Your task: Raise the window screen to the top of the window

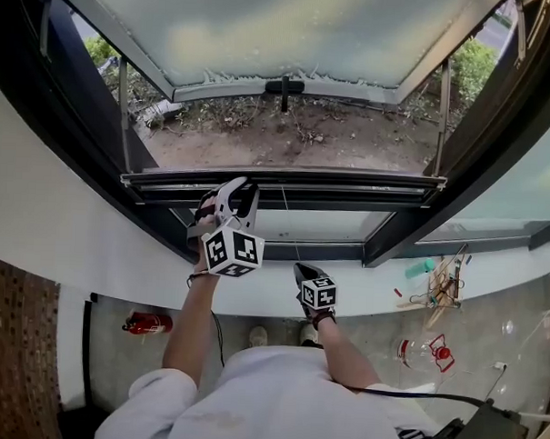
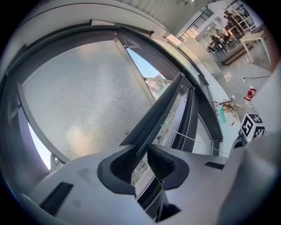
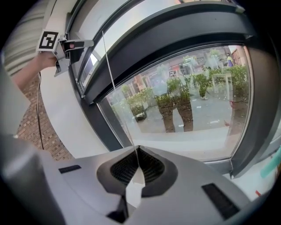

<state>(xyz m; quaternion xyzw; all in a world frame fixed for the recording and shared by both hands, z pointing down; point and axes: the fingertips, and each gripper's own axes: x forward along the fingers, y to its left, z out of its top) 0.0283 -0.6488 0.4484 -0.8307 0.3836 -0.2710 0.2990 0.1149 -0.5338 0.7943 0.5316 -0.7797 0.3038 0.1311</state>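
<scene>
- Pinching the edge of the dark screen bar (image 2: 164,105) with the left tongs (image 2: 142,148).
- Gripping a thin cord (image 3: 115,83) in the right tongs (image 3: 138,148), pressed together.
- With the screen bar low in the window (image 1: 497,128), close over the bottom frame.

I can read no words or numbers. My left gripper (image 1: 238,187) and right gripper (image 1: 302,270) show only square markers.

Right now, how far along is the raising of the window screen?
Little looks done: the screen bar sits low, with an open view above it. In hand: left gripper clamps the screen bar, right gripper is shut on the thin cord. Left: raising it to the top.
</scene>
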